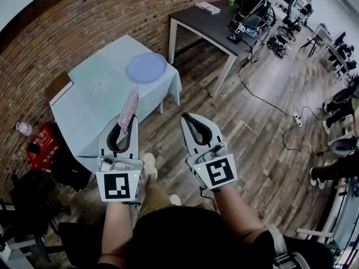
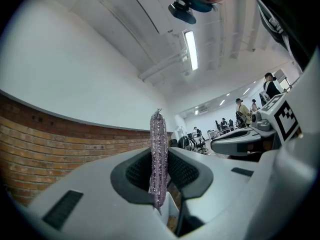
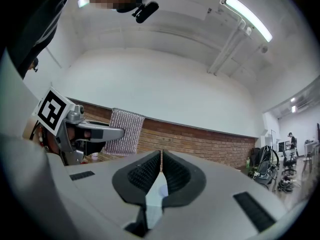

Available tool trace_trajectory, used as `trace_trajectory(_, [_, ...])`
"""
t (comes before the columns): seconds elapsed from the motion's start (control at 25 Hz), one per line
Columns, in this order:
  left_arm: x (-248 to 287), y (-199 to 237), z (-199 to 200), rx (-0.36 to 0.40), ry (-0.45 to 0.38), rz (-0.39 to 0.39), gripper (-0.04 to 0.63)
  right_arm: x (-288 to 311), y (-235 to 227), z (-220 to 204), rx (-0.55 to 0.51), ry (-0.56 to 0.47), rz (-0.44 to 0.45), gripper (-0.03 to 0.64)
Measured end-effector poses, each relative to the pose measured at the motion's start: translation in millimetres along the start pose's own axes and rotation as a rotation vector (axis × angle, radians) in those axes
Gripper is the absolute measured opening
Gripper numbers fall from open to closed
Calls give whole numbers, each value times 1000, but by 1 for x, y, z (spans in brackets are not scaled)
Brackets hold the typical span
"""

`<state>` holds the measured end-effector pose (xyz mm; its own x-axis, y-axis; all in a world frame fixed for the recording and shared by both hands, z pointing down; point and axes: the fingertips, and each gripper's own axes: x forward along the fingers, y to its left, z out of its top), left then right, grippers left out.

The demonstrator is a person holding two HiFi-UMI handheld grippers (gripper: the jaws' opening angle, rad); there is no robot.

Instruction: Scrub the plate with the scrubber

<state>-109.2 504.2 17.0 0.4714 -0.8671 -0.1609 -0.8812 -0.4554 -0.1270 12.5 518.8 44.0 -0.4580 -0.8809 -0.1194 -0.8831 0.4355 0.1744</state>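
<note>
The left gripper [image 1: 127, 122] pinches a flat, glittery pink mesh scrubber [image 1: 129, 106] upright between closed jaws. The right gripper [image 1: 192, 119], jaws together, holds nothing. The round lavender plate [image 1: 146, 67] lies well ahead on a pale-blue-clothed table [image 1: 90, 105]. Scrubbing has probably not begun, and the next move calls for bringing the scrubber to the plate.

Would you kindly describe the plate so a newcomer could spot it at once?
Against the brick wall stands a small table under a pale green cloth. The plate lies flat near its corner closest to the dark desk: round, lavender-blue, the only thing lying on the cloth.
</note>
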Motion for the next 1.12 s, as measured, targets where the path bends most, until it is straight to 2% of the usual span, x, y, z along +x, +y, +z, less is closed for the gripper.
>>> trace_trajectory(0.24, [66, 34, -22, -25, 1, -8, 80, 66, -39, -19, 20, 22, -25, 41])
trace_trajectory(0.48, [140, 97, -40, -43, 2, -5, 80, 152, -65, -36, 31, 47, -31, 43])
trace_trajectory(0.96, [275, 190, -54, -11, -29, -93, 80, 308, -116, -56, 57, 40, -94, 43])
trace_trajectory(1.12, [314, 217, -70, -14, -14, -119, 80, 354, -126, -61, 46, 40, -109, 43])
